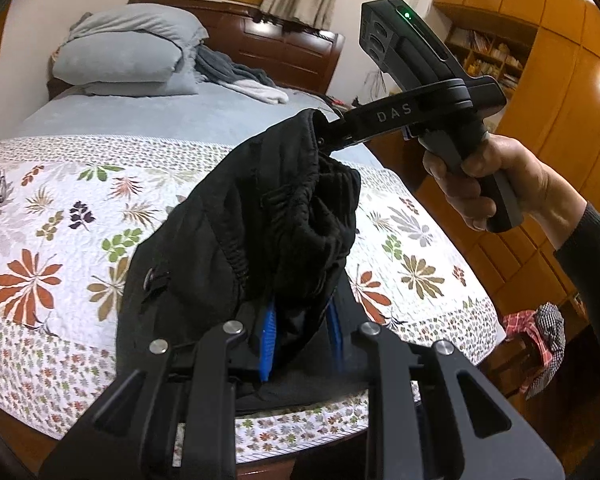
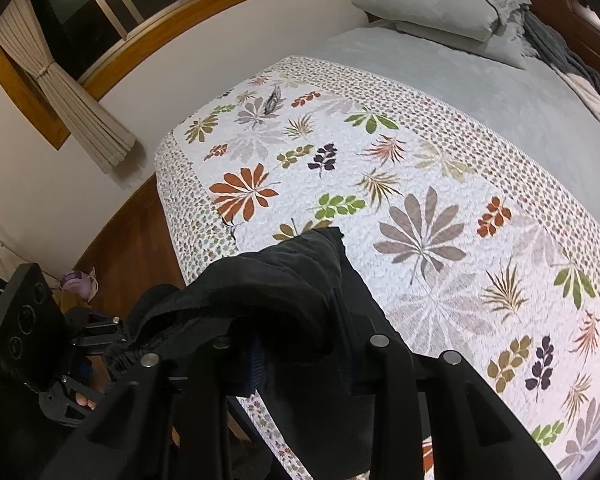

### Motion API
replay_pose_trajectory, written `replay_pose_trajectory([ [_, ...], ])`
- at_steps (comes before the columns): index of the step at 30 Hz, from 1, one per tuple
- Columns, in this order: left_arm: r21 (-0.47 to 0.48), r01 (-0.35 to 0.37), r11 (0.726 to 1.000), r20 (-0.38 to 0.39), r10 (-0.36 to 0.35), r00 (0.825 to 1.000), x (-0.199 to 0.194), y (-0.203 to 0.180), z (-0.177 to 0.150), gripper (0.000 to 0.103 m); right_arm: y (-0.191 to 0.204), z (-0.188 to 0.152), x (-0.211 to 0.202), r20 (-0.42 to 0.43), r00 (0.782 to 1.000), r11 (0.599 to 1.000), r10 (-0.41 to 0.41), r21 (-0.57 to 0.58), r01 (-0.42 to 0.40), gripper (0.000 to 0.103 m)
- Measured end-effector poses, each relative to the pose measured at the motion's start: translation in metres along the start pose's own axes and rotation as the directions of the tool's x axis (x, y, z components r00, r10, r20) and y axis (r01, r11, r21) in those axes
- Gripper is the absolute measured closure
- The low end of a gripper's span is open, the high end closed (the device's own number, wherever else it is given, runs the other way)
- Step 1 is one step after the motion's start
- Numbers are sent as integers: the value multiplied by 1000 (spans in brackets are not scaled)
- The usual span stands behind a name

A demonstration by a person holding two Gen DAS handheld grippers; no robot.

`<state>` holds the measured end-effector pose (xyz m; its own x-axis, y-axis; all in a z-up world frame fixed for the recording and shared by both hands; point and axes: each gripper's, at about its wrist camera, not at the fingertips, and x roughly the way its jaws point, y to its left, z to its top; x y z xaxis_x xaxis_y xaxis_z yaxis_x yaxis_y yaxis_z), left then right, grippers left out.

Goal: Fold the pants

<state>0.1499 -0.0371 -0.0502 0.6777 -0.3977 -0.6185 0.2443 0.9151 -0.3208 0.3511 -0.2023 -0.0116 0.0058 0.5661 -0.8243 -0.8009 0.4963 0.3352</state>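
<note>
a: where are the pants?

b: the black pants [image 1: 260, 216] hang in the air above the foot end of a bed, bunched up, held between two handheld grippers. in the left wrist view the gathered elastic waistband sags in a loose fold between them, and the lower cloth drapes down over the floral quilt [image 1: 60, 220].

a: what is the left gripper doing?

b: the left gripper [image 1: 300, 344] sits at the bottom of its own view. its blue fingers [image 1: 269, 332] are drawn in on a fold of the black cloth, clenched on the pants.

a: and the right one?

b: the right gripper [image 1: 324, 140] reaches in from the right side of the left wrist view, gripped by a person's hand [image 1: 480, 184] with a dark sleeve. its tip is buried in the upper edge of the waistband, clamped on the pants. in the right wrist view the cloth [image 2: 268, 288] heaps over its fingers and hides them.

a: what is around them?

b: the quilt is white with red, green, grey and purple leaf prints, laid across a pale grey-blue sheet [image 1: 180, 116]. grey pillows [image 1: 128, 52] are stacked by a dark wooden headboard [image 1: 292, 48], with some grey and white clothing beside them. a window with a tied-back beige curtain [image 2: 72, 92] is on the wall. wooden wardrobes [image 1: 560, 80] stand on the right, and a red checked cloth [image 1: 536, 336] lies by the bed's corner.
</note>
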Motion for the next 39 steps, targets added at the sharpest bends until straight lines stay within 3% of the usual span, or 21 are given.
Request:
replay_pose_trajectory([
  [17, 37, 46, 998, -114, -42, 993, 60, -31, -21, 82, -60, -62, 9, -9, 1000, 997, 16, 77, -15, 74],
  [39, 80, 79, 994, -242, -57, 969, 122, -61, -49, 82, -116, -128, 25, 1, 999, 986, 49, 162, -49, 78],
])
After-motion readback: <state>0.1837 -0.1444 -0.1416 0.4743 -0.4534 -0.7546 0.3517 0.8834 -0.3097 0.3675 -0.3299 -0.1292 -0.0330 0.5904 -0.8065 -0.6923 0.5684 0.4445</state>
